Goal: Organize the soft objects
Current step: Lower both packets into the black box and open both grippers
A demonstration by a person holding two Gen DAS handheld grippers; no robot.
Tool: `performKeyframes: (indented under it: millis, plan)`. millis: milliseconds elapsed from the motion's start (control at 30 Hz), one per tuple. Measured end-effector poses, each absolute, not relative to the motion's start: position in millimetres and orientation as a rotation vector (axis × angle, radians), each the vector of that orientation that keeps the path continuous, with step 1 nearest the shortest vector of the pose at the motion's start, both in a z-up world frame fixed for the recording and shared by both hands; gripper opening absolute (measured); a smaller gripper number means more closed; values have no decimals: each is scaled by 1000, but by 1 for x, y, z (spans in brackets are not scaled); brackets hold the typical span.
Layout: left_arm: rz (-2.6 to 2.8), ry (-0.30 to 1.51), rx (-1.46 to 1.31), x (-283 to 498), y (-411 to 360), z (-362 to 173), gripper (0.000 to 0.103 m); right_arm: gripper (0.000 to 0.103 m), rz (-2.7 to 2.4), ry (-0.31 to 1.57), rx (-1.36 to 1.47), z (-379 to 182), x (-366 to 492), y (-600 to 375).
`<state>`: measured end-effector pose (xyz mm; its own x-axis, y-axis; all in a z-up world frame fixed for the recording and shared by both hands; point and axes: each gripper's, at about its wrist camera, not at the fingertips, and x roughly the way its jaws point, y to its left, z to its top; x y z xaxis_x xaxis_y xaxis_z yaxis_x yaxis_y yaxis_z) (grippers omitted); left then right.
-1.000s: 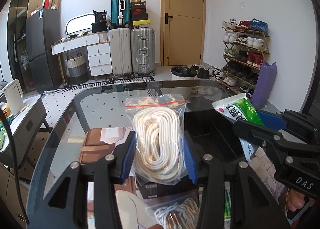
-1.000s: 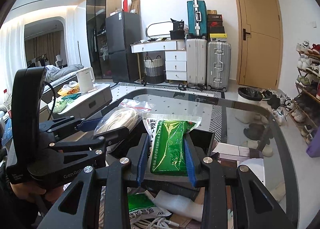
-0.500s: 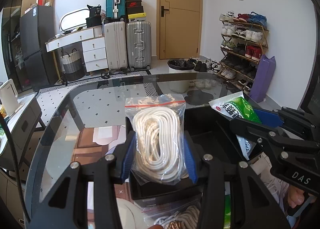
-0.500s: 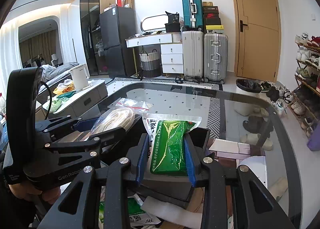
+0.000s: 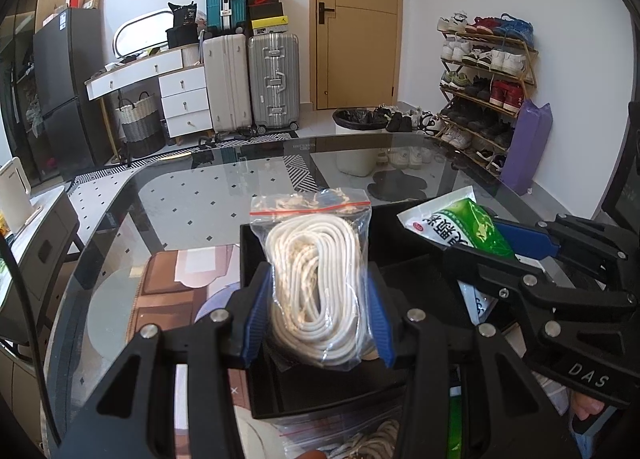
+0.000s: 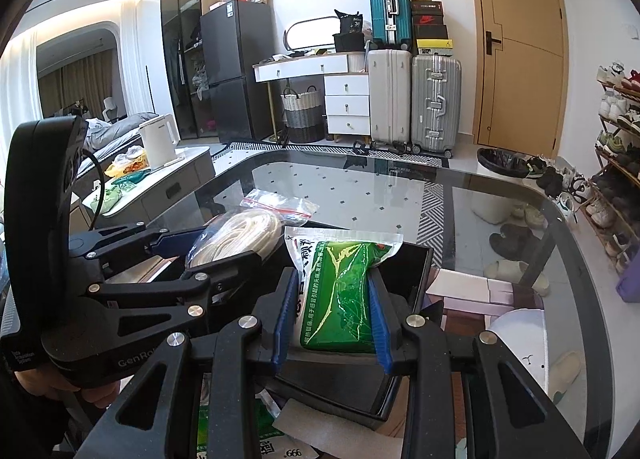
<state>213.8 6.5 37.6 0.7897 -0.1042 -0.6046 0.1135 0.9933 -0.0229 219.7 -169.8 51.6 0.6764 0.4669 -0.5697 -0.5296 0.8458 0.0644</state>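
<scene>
My left gripper [image 5: 318, 311] is shut on a clear zip bag of white rope [image 5: 316, 283] and holds it above an open black box [image 5: 320, 399] on the glass table. My right gripper [image 6: 334, 319] is shut on a green and white packet [image 6: 340, 295] over the same box [image 6: 404, 271]. The right gripper and its packet [image 5: 460, 223] show at the right of the left wrist view. The left gripper and the rope bag [image 6: 240, 235] show at the left of the right wrist view.
The glass table [image 5: 180, 195] has a rounded far edge. More rope bags [image 5: 360, 439] and green packets [image 6: 240, 439] lie near the box's front. Suitcases [image 5: 248, 79], drawers, a bin and a shoe rack [image 5: 488, 71] stand on the floor beyond.
Both grippers have moved forward with their bags, so the black box now lies below them. Both stay shut on what they hold.
</scene>
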Motion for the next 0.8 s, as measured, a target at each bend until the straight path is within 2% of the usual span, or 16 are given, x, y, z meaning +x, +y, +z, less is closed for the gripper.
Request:
performKeyframes:
  millis: [733, 800]
  plan:
    - [-154, 649, 75, 210, -4, 34, 47, 33, 569, 648, -141, 39, 231, -167]
    - [-156, 644, 75, 209, -3, 34, 48, 37, 573, 650, -147, 38, 231, -166]
